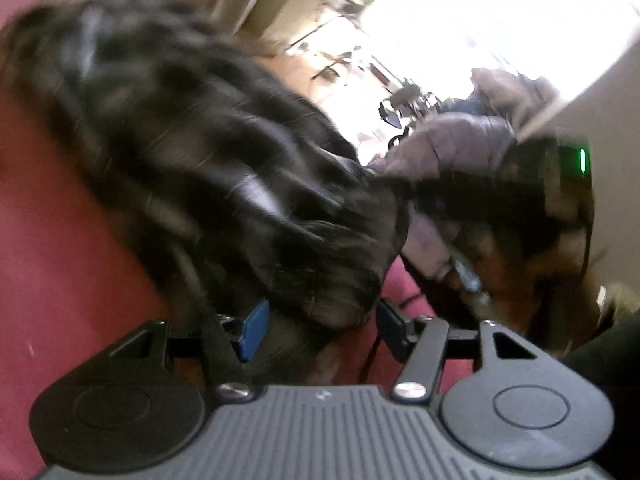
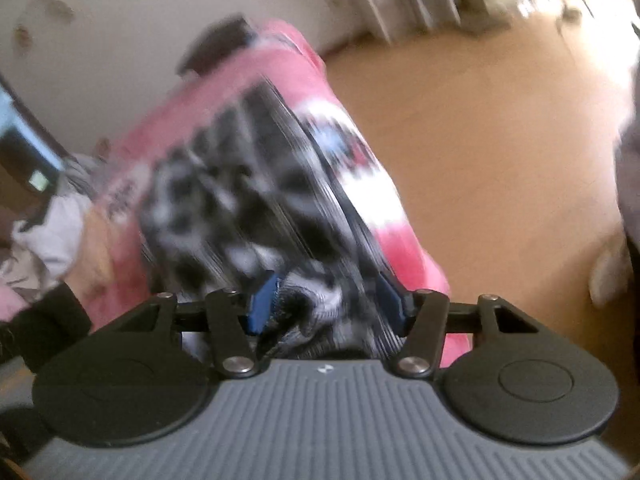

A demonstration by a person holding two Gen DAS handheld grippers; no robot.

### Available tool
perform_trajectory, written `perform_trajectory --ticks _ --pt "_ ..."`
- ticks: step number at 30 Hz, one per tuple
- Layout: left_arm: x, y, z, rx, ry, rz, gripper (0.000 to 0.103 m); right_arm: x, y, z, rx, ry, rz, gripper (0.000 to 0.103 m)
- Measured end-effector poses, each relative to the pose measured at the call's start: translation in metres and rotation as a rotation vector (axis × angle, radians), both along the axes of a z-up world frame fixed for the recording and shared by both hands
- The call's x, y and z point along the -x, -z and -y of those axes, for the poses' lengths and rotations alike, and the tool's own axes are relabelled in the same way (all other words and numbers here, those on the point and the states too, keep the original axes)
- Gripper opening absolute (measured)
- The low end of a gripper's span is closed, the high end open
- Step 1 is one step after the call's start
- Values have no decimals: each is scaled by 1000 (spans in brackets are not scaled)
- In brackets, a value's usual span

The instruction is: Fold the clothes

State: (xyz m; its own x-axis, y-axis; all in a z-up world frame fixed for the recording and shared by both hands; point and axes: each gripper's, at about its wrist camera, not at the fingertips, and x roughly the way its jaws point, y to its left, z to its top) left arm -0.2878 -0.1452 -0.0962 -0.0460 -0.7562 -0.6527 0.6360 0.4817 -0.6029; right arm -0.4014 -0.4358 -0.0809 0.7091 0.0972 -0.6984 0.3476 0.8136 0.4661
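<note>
Black-and-white patterned garment (image 1: 208, 152) bunched on red surface (image 1: 60, 264), no fold visible; most folding left. Your left claw (image 1: 318, 326) and right claw (image 2: 326, 302): both half-spread, cloth between pads, grip uncertain.

No legible text anywhere, both views too blurred. Only mark: a small white logo on the grey ribbed gripper body (image 1: 324, 394), centred just behind the jaws, too small to read. Dark print on the pink fabric (image 2: 120, 196) left of the right tongs is unreadable.
</note>
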Motion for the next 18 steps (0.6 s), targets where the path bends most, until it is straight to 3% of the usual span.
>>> perform_trajectory --ticks 5,12,13,18 --pt "-16 18 9 -20 -18 -148 57 13 2 9 -93 38 12 54" --pt "-13 17 31 -69 4 -129 53 11 6 25 -229 21 -41 55" --pt "-12 17 30 -73 1 -126 46 11 8 25 -246 18 -45 55" --pt "-11 13 31 -91 -8 -116 34 11 11 24 -272 -2 -49 53"
